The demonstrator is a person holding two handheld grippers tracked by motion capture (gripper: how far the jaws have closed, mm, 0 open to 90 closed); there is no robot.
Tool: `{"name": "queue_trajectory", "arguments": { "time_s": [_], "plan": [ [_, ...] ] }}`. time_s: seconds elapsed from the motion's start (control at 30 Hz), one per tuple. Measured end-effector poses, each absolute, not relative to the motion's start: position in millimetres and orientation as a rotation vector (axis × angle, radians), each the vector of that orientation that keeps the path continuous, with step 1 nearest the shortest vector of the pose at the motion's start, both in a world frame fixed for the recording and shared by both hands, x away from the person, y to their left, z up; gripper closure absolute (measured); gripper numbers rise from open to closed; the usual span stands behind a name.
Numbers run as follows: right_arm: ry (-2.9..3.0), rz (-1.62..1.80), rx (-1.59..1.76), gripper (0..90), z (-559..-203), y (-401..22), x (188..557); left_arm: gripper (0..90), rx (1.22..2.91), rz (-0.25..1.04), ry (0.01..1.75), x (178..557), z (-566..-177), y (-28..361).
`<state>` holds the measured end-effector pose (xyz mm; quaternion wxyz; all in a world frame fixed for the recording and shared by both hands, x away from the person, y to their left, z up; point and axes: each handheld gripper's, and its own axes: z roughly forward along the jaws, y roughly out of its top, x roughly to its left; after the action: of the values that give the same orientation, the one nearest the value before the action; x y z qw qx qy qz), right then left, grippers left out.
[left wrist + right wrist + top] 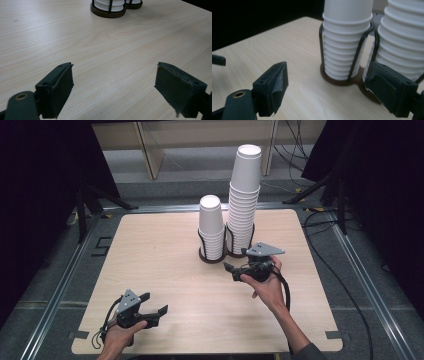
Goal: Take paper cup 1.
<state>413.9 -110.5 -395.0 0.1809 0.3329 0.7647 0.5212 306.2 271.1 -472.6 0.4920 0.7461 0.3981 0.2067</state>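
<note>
Both cup stacks [348, 37] cut off at top.

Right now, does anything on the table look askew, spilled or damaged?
The taller cup stack leans slightly at its top, away from the shorter stack. Both sit in their wire holder upside down. The pad lining on the right gripper looks frayed. Nothing is spilled.

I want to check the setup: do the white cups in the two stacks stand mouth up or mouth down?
Mouth down: each stack shows a closed flat bottom on top.
</note>
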Motion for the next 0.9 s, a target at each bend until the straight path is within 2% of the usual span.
{"name": "queue_trajectory", "arguments": {
  "time_s": [0.5,0.9],
  "plan": [
    [2.042,1.511,0.935,18.2,-358.3,-78.4,454.0,14.5,1.816,0.502,0.966,306.1,-472.6,271.5],
    [2.007,1.505,0.938,21.4,-342.1,-56.3,481.3,14.4,1.824,0.504,0.983,304.4,-472.1,271.0]
  ]
}}
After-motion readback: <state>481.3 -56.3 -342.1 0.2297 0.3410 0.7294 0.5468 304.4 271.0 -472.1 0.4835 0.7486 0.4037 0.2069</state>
